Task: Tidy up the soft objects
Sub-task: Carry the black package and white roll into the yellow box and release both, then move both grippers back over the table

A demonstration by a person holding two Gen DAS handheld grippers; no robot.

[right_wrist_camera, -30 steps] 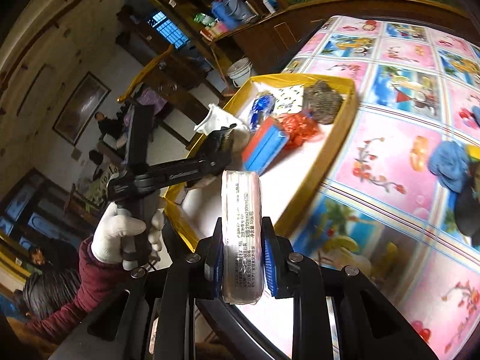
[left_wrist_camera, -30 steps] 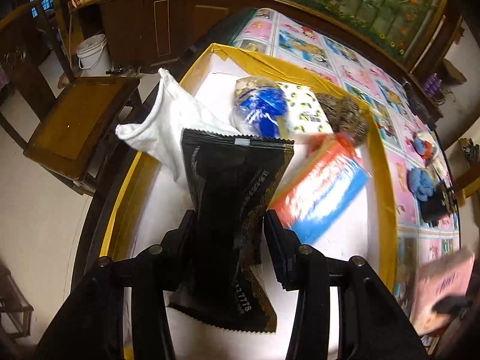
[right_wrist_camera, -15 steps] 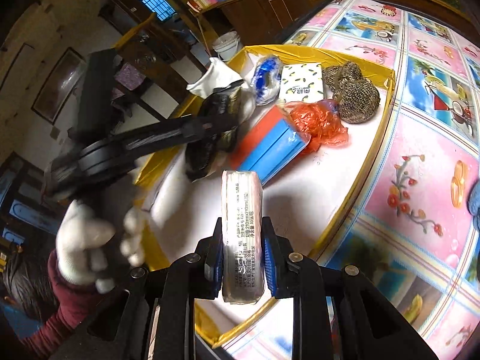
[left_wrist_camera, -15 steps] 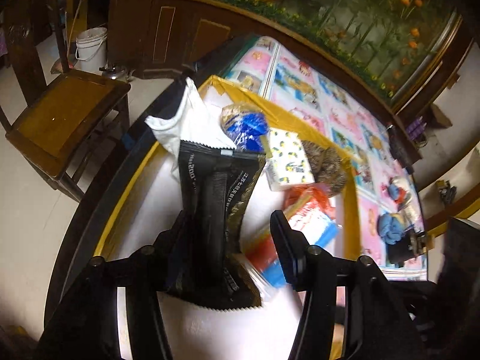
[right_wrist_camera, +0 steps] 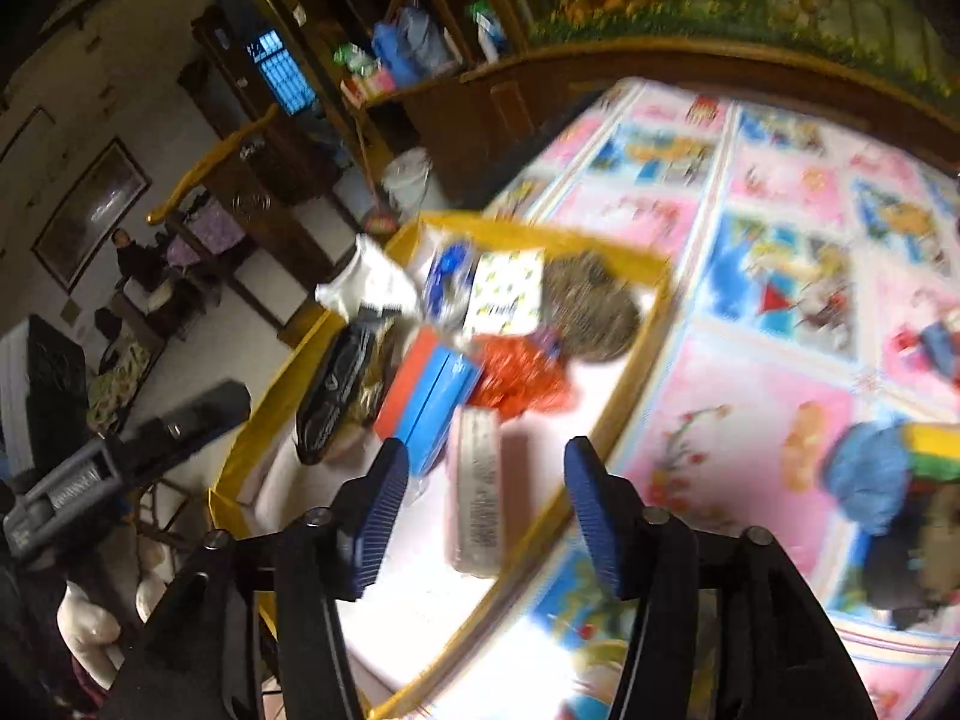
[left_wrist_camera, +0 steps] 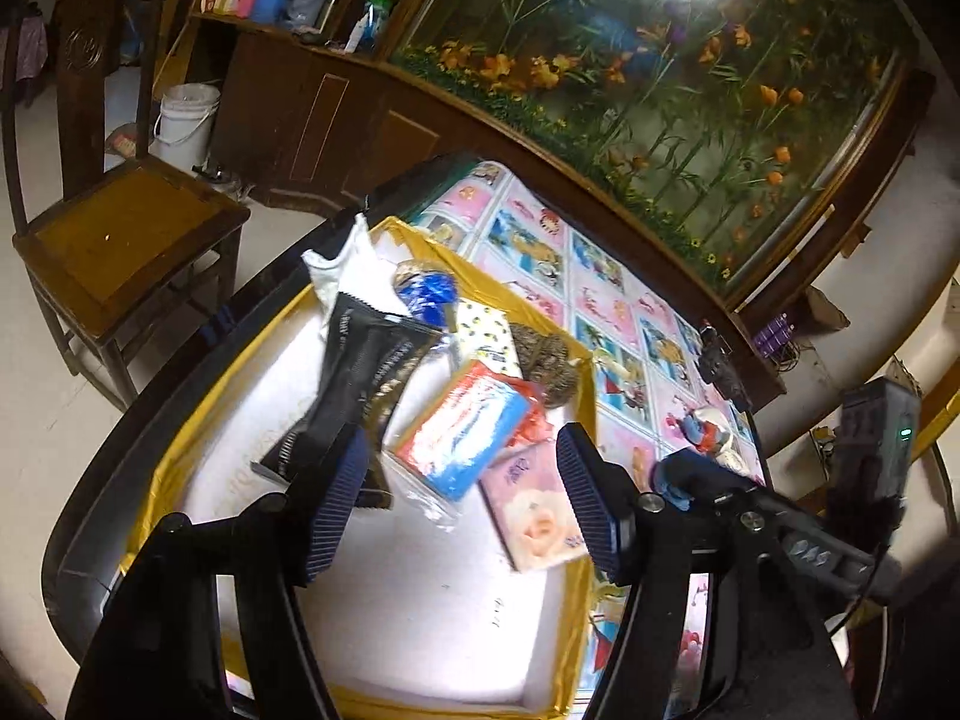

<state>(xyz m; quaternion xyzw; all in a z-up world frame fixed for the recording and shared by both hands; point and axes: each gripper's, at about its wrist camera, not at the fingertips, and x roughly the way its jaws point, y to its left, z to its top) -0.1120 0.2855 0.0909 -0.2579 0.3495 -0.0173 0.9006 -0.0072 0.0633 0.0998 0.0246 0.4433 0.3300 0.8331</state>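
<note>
A yellow-rimmed tray (left_wrist_camera: 180, 438) (right_wrist_camera: 606, 450) with a white floor holds the soft things. A black packet (left_wrist_camera: 360, 378) (right_wrist_camera: 336, 396) lies in it, just beyond my left gripper (left_wrist_camera: 462, 504), whose jaws are opening with nothing pressed between the pads. A pink tissue pack (right_wrist_camera: 477, 492) (left_wrist_camera: 540, 516) rests on the tray floor between the opening jaws of my right gripper (right_wrist_camera: 480, 516), apart from both pads. Beside them sit a red-and-blue pack (left_wrist_camera: 468, 438) (right_wrist_camera: 426, 402), an orange bag (right_wrist_camera: 516, 378), a brown scrubber (left_wrist_camera: 546, 360), a yellow-dotted pack (left_wrist_camera: 486, 330), a blue bag (left_wrist_camera: 429, 294) and a white cloth (left_wrist_camera: 342, 264).
The tray stands on a table with a pink cartoon cloth (right_wrist_camera: 750, 396). A blue cloth (right_wrist_camera: 864, 474) and a yellow-green block (right_wrist_camera: 930, 450) lie to its right. A wooden chair (left_wrist_camera: 120, 228) and a white bucket (left_wrist_camera: 183, 120) stand beyond the table's left edge. A gloved hand (right_wrist_camera: 90, 624) holds the left gripper.
The left jaws widened and let go of the black packet, then drew back and up. The right jaws opened and released the pink pack, which now lies in the tray.
</note>
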